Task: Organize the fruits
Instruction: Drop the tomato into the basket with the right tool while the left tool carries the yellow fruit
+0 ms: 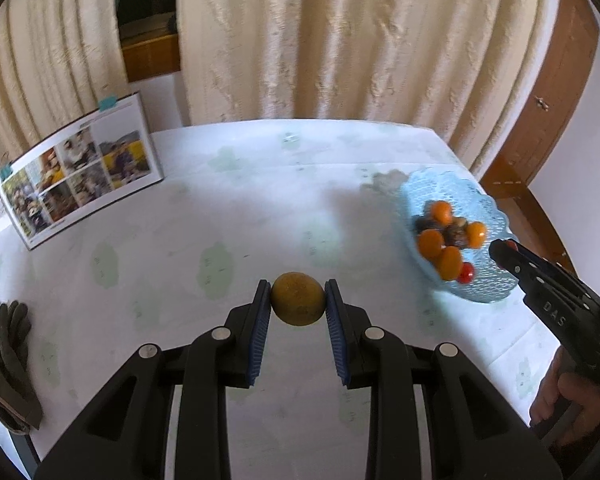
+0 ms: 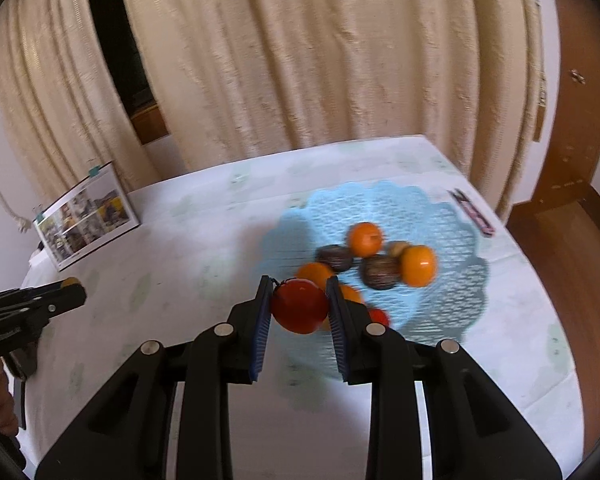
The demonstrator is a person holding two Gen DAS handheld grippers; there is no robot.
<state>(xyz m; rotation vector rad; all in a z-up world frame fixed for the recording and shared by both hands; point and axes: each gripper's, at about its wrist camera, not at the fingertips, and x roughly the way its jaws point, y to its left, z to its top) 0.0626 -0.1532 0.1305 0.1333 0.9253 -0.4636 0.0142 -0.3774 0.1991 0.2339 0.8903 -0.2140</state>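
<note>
Right gripper (image 2: pixel 299 304), jaws clamped on a red fruit (image 2: pixel 299 306), hangs over the blue basket (image 2: pixel 452 216) rim, nearer it than left gripper (image 1: pixel 297 300) (gripping a brownish-yellow fruit (image 1: pixel 297 299) mid-desk, basket to its right).

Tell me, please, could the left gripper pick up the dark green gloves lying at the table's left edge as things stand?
Probably not yet: the left gripper is shut on a round yellow-brown fruit, so its jaws are occupied. Nothing blocks the way to the dark green gloves.

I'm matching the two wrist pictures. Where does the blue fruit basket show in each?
Left wrist: blue fruit basket at mid right, beside the right tool.
Right wrist: basket centre right, past the red fruit.
Shared landmark: photo book, left.
</note>
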